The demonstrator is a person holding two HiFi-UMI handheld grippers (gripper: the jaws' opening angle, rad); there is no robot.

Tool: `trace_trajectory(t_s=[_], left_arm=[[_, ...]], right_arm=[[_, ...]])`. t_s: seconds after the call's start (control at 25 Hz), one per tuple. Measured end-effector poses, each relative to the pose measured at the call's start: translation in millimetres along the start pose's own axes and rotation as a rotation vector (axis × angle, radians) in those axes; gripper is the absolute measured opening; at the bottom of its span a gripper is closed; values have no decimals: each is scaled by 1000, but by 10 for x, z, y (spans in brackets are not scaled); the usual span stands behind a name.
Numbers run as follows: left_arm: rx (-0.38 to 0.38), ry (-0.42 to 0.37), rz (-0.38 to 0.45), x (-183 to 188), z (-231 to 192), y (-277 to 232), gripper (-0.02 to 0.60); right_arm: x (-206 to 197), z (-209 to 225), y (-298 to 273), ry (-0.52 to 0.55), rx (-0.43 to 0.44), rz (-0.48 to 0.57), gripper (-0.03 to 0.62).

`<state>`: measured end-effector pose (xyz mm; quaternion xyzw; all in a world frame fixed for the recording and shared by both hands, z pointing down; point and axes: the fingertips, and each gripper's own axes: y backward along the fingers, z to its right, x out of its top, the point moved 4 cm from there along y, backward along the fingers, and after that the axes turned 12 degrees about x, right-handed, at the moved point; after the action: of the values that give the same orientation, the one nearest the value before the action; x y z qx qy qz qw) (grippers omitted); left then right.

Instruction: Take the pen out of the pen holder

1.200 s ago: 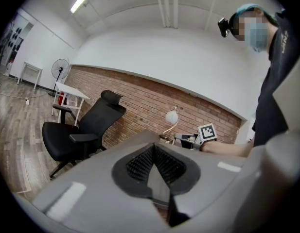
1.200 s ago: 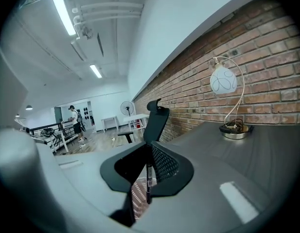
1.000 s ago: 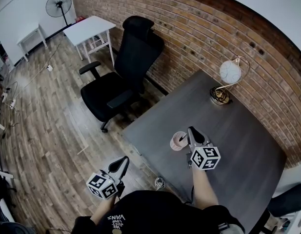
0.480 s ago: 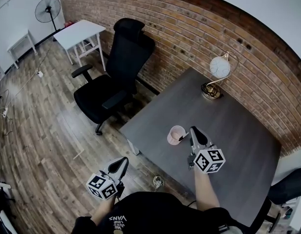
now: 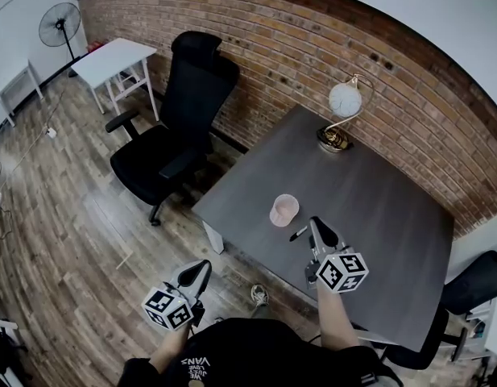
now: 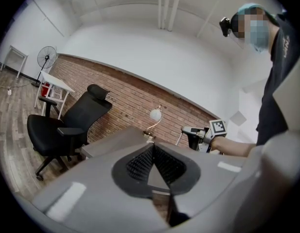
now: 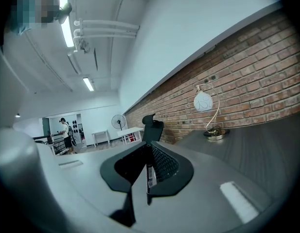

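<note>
The pink pen holder (image 5: pixel 283 210) stands upright near the front left part of the dark grey table (image 5: pixel 377 208). My right gripper (image 5: pixel 313 225) hovers just right of the holder and nearer me, shut on a black pen (image 5: pixel 299 234) that sticks out to the left, clear of the holder. In the right gripper view the pen (image 7: pixel 149 176) runs down between the closed jaws (image 7: pixel 148 147). My left gripper (image 5: pixel 203 267) hangs off the table's front left, over the wooden floor, jaws together with nothing in them (image 6: pixel 152 148).
A globe lamp (image 5: pixel 340 113) stands at the table's far side by the brick wall. A black office chair (image 5: pixel 169 131) sits left of the table. A white side table (image 5: pixel 111 59) and a fan (image 5: pixel 58 22) are far left.
The pen has come out of the holder, held in my right gripper, which drew back toward me. The head view has swung left. The left gripper kept its place.
</note>
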<state>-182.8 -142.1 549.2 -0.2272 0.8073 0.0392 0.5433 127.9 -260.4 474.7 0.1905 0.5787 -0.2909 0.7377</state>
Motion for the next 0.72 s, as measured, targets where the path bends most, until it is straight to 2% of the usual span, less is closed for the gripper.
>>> trace_trajectory(t_s=[0.72], left_arm=[[-82,-26,-42,-186,66,475,52]], right_arm=[[-509,-658,642,-95,-44,6,28]])
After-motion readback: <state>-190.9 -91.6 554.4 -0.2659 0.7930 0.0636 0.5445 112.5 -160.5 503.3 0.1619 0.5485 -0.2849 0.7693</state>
